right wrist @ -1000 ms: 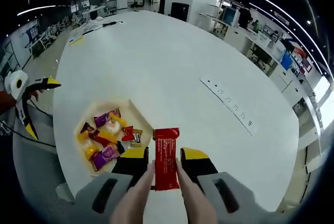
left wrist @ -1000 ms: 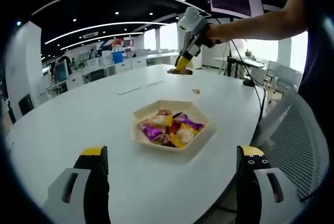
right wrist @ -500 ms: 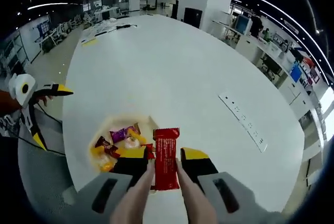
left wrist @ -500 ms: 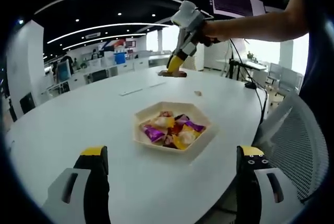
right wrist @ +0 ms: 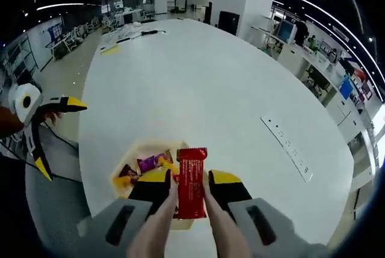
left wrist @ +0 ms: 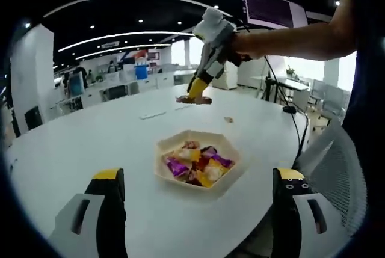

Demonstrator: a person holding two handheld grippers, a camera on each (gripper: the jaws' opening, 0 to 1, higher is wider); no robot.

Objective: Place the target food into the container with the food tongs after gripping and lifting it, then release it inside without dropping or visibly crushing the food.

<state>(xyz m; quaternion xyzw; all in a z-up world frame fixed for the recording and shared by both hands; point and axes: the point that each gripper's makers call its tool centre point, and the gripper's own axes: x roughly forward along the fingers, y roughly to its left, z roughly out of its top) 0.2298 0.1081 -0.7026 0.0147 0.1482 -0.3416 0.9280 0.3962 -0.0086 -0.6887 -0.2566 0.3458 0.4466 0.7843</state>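
A pale hexagonal tray [left wrist: 231, 172] of wrapped candies [left wrist: 198, 160] rests on the white table, ahead of my left gripper [left wrist: 198, 180], whose jaws stand wide open with nothing between them. My right gripper [left wrist: 197, 88] hangs in the air beyond the tray. In the right gripper view my right gripper [right wrist: 191, 181] is shut on pale food tongs [right wrist: 161, 216], whose arms pinch an upright red snack bar [right wrist: 191, 186]. Below it the tray [right wrist: 143, 147] lies partly hidden by the jaws. My left gripper [right wrist: 57, 135] stands open at the left.
The round white table [right wrist: 198, 83] carries a flat socket strip [right wrist: 287, 147] and a small scrap [left wrist: 228, 119]. A grey mesh chair [left wrist: 337, 174] stands at the right table edge. A person's arm [left wrist: 295, 32] reaches in from the upper right. Office desks lie behind.
My right gripper has carried the red bar through the air toward the tray, which now lies under its jaws. The left gripper has stayed open and nearly still.
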